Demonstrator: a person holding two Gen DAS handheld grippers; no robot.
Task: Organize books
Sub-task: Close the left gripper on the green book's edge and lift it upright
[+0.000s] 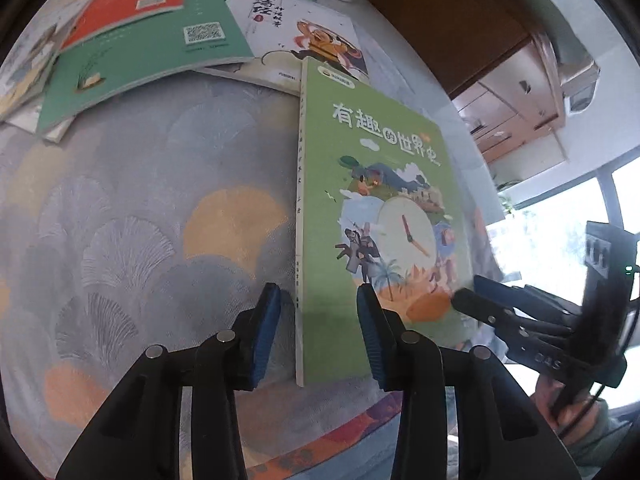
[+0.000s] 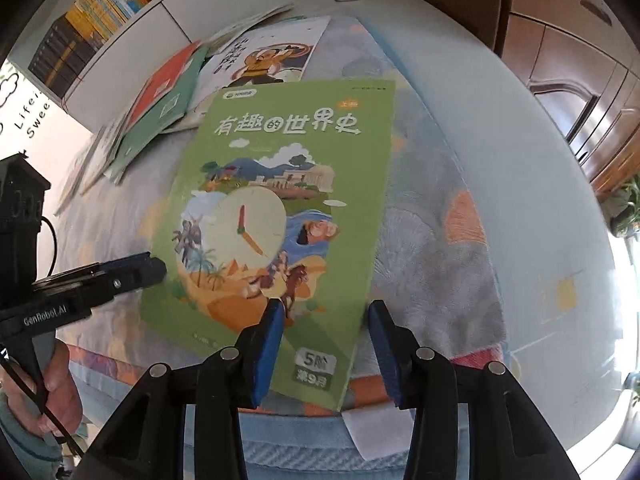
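Straddling the two long edges of the light green book (image 1: 384,216), the two grippers seem to be squaring it up or preparing to lift it. The book lies flat on the patterned cloth (image 1: 140,208) of the counter, near its front edge. The left gripper (image 1: 318,332) has its jaws partly open: the spine edge of the book runs between them, one pad on the cloth, the other over the cover, and neither pad presses on it as far as I can see. The right gripper (image 2: 324,350) has its jaws partly open too, with the opposite long edge and the near corner of the book between them; no squeeze is visible there.

Beyond the jaws, further back on the counter, a loose pile (image 1: 132,44) of other books lies fanned out, with a dark green book and an orange one on top. The far corner of the light green book overlaps a white illustrated book (image 1: 308,28).

I judge that the sorting is at an early step. The next move calls for a firm hold on one edge, then a lift clear of the white book underneath.
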